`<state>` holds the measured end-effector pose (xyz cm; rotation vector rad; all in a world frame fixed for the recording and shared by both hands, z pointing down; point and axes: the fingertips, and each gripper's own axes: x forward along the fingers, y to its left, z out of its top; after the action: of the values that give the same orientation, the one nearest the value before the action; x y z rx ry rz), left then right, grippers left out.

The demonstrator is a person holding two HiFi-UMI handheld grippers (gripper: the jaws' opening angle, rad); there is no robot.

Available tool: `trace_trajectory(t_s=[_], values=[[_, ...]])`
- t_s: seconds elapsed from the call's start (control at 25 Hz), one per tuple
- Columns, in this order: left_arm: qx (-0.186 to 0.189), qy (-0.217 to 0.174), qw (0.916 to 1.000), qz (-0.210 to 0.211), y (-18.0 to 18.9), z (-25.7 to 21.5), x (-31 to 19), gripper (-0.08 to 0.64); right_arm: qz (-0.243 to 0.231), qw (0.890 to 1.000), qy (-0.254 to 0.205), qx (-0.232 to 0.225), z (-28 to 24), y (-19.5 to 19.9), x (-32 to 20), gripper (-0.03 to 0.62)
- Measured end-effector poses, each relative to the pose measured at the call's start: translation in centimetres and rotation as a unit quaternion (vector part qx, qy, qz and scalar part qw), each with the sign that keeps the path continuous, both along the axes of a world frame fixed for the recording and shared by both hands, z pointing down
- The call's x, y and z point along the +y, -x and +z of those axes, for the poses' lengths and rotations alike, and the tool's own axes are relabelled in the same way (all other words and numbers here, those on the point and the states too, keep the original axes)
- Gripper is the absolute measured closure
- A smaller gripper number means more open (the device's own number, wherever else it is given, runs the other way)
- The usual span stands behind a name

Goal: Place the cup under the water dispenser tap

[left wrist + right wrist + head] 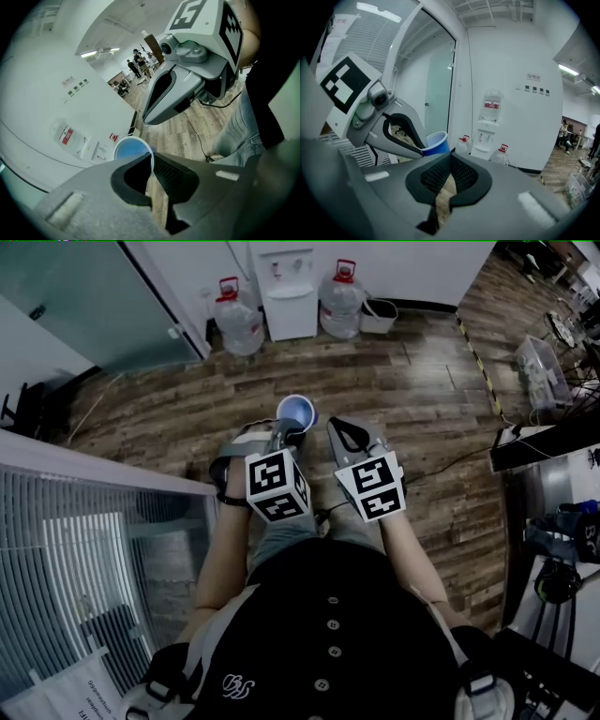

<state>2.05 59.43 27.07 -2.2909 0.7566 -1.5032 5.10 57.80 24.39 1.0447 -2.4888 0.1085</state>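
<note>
A blue cup with a white rim hangs over the wooden floor, and my left gripper is shut on its rim. In the left gripper view the cup's wall is pinched between the pads of the left gripper. My right gripper is just right of the cup, shut and empty; its tips meet in its own view. The white water dispenser stands against the far wall, well beyond the cup. That same dispenser carries a bottle on top.
Two large water bottles flank the dispenser, with a white bin to their right. A glass partition and blinds run along the left. Desks and a clear box crowd the right, and a cable crosses the floor.
</note>
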Motion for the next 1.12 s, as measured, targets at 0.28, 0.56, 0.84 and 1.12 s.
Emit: trace_trajectory(t_s=[0.28, 0.56, 0.84, 1.12], values=[[0.008, 0.027, 0.9996, 0.000, 2.1, 1.7, -3.9, 0.543, 0.000, 1.000, 0.021, 0.011, 0.9, 1.5, -3.6, 0.594], [0.016, 0.028, 0.9989, 0.035, 3.4, 1.4, -11.6, 0.543, 0.018, 0.999, 0.018, 0.024, 0.3, 3.3, -11.2, 0.593], [0.007, 0.025, 0.9967, 0.078, 4.5, 0.7, -17.3, 0.543, 0.075, 0.997, 0.015, 0.001, -0.5, 3.8, -17.6, 0.594], [0.015, 0.033, 0.9966, 0.073, 6.6, 1.0, -20.2, 0.543, 0.069, 0.997, 0.022, 0.015, -0.2, 5.7, -20.4, 0.594]])
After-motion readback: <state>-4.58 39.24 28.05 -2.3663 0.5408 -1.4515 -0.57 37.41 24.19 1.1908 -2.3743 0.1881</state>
